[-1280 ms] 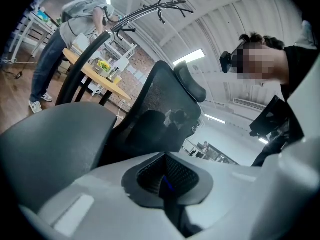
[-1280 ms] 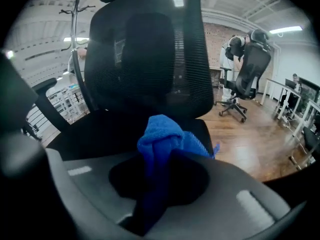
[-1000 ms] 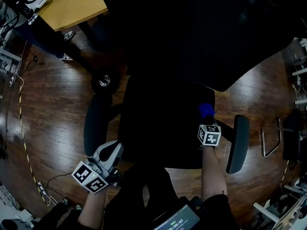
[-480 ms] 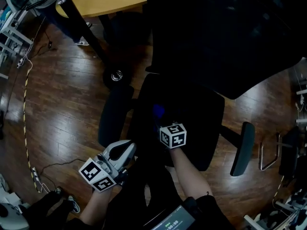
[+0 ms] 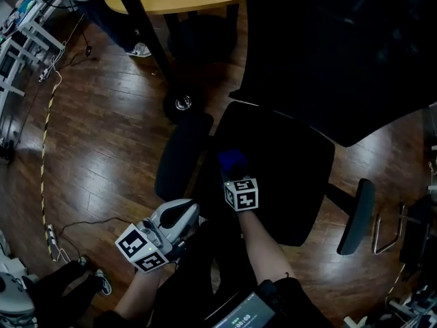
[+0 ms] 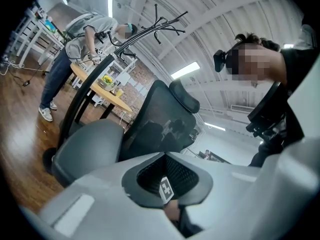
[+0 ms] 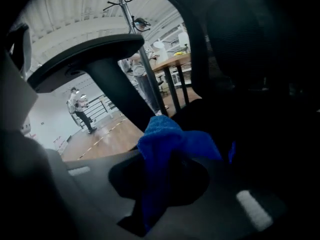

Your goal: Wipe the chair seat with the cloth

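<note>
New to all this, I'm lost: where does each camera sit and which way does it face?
Head view: on the person's head, facing steeply down at the chair seat; forearms, left tongs, right tongs show.
Left gripper view: on the left tongs, facing up past an armrest to the backrest; shut jaws show.
Right gripper view: on the right tongs, facing across the seat; jaws shut on the blue cloth.
Shared: head and right gripper views show that cloth.

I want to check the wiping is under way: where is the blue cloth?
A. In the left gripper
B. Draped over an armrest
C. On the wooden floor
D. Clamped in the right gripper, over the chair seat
D: the blue cloth is pinched between the jaws of the right gripper, over the black chair seat.
</note>
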{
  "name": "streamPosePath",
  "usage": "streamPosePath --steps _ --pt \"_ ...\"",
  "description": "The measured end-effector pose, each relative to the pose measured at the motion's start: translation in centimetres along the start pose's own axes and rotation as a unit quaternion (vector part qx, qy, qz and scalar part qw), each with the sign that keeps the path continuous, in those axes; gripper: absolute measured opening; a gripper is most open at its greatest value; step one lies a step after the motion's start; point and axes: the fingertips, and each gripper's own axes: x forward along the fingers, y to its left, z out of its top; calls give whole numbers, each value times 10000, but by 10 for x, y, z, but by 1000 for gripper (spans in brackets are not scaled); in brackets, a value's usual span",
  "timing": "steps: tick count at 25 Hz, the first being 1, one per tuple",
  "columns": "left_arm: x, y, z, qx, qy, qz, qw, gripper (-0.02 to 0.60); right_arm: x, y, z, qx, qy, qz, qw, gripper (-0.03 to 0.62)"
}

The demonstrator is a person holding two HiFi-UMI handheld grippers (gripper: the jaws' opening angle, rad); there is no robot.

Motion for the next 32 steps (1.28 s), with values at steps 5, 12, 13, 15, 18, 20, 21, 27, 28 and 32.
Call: streamPosePath --steps 5,12,13,15,18,20,21,27,28,32 --pt "5 -6 -2 49 74 -181 9998 2 -55 -94 -30 436 -1 -991 9941 61" --pt "23 -3 -12 94 294 -276 9991 2 -192 -225 -69 1101 -139 -2484 9623 61" --pt "27 -2 -13 112 341 -277 9990 2 -208 -236 -74 1173 -159 -2603 9582 61" --pt "38 -3 -14 118 389 -279 9988 2 -232 -252 -85 1177 -140 -2737 9545 60" --pt "55 -6 -14 116 397 -309 9987 2 -243 -257 -91 1056 -174 -2683 9574 61" --pt "63 -8 -14 162 420 -359 9983 2 -242 -258 -90 1080 -163 -2560 9605 61" --pt "66 -9 -14 188 437 -360 9982 2 -242 -258 -89 1142 -149 -2517 9609 61" --pt "64 -7 -10 192 420 -199 9987 2 -215 -205 -58 1318 -763 -2081 9662 61" --pt "63 -7 -9 196 405 -174 9988 2 -197 -183 -56 1279 -696 -1823 9724 61" --pt "67 -5 -7 201 335 -149 9991 2 -116 -88 -37 1124 -400 -730 9902 61"
